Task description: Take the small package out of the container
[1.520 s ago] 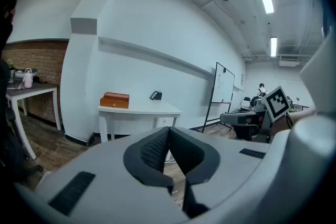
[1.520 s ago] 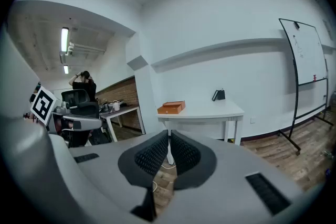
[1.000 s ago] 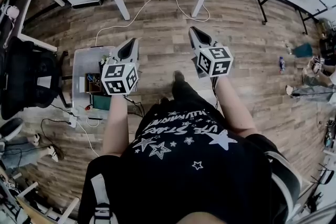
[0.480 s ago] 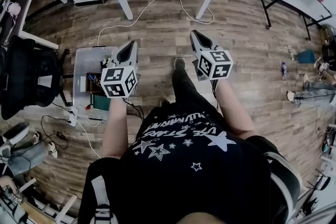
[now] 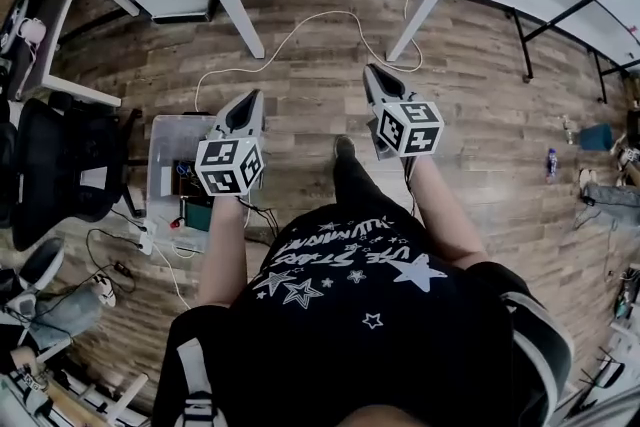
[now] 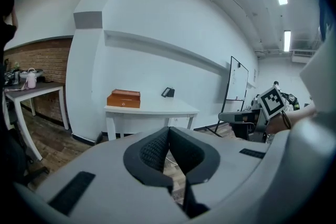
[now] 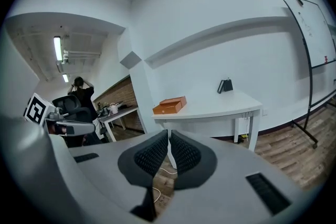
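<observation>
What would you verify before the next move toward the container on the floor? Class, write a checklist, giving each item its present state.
1. Is the left gripper empty: ok, jaws together on nothing.
2. Is the right gripper empty: ok, jaws together on nothing.
3. Jaws apart for a pick: not ok, both shut.
4. Is the container found: ok, on the floor beside the left gripper.
5. Is the small package spotted: cannot tell, contents partly hidden.
6. Grippers aimed at the container: not ok, both face the white table.
</observation>
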Available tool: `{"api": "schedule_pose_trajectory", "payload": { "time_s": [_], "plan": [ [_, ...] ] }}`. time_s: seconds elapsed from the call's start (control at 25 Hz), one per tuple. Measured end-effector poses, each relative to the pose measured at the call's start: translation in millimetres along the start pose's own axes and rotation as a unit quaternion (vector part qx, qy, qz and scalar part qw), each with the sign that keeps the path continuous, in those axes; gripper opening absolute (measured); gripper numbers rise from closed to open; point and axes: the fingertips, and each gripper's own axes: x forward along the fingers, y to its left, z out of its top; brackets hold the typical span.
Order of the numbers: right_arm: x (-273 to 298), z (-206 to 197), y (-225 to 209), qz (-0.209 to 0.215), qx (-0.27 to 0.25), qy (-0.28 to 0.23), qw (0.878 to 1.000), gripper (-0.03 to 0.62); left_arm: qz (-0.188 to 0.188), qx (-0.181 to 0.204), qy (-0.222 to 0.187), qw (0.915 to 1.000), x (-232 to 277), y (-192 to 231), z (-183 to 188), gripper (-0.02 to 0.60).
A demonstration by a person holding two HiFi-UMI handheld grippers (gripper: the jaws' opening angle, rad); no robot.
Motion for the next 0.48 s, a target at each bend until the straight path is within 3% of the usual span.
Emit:
{"api": "schedule_pose_trajectory", "payload": {
  "time_s": [0.48],
  "plan": [
    [128.2,99.2,-116.3,0.028,-0.001,-0.005,1.000,0.052,0.030,-0.001,-0.006,0.9995,158.5,19.2,89.3,0.020]
  ]
}}
